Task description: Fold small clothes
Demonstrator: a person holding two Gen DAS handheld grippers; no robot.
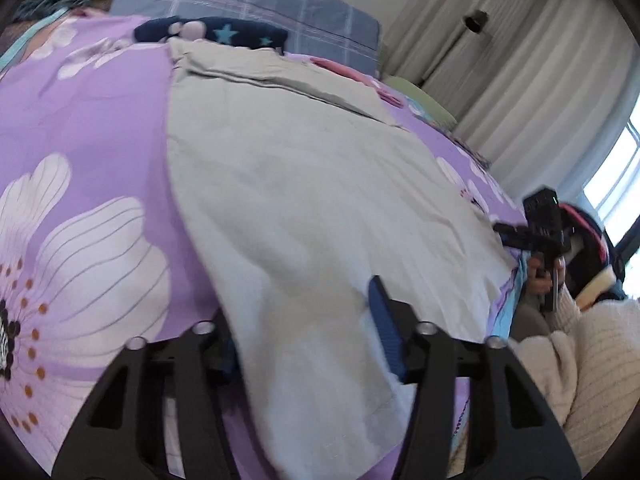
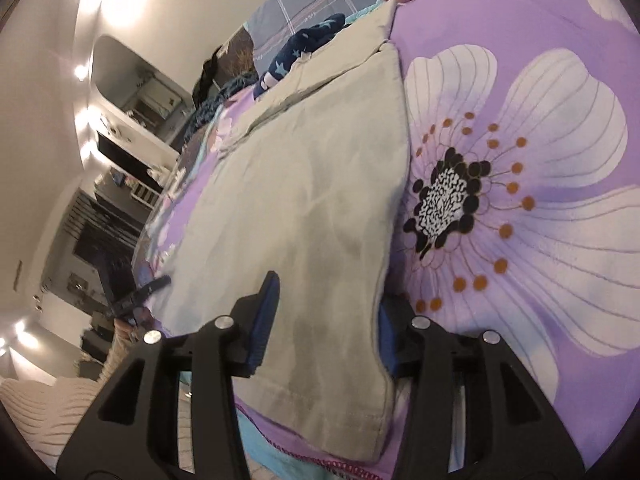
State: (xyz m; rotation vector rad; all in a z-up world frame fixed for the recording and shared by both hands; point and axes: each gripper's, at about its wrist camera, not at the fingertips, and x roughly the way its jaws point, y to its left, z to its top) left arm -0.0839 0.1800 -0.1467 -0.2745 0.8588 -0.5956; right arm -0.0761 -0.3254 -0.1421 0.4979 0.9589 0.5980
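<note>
A pale grey-beige garment (image 1: 304,184) lies flat on the purple flowered bedsheet (image 1: 80,128); it also shows in the right wrist view (image 2: 304,184). My left gripper (image 1: 308,328) is open, its blue-padded fingers astride the garment's near left corner, one finger under the cloth edge. My right gripper (image 2: 328,320) is open, its fingers astride the garment's near right corner and hem. The right gripper also shows in the left wrist view (image 1: 536,232) at the bed's edge.
A navy star-patterned cloth (image 1: 216,34) and a pink cloth (image 1: 348,72) lie beyond the garment, near a blue plaid pillow (image 1: 248,4). Curtains (image 1: 520,80) hang at the right. The person's cream sweater sleeve (image 1: 580,344) is by the bed edge.
</note>
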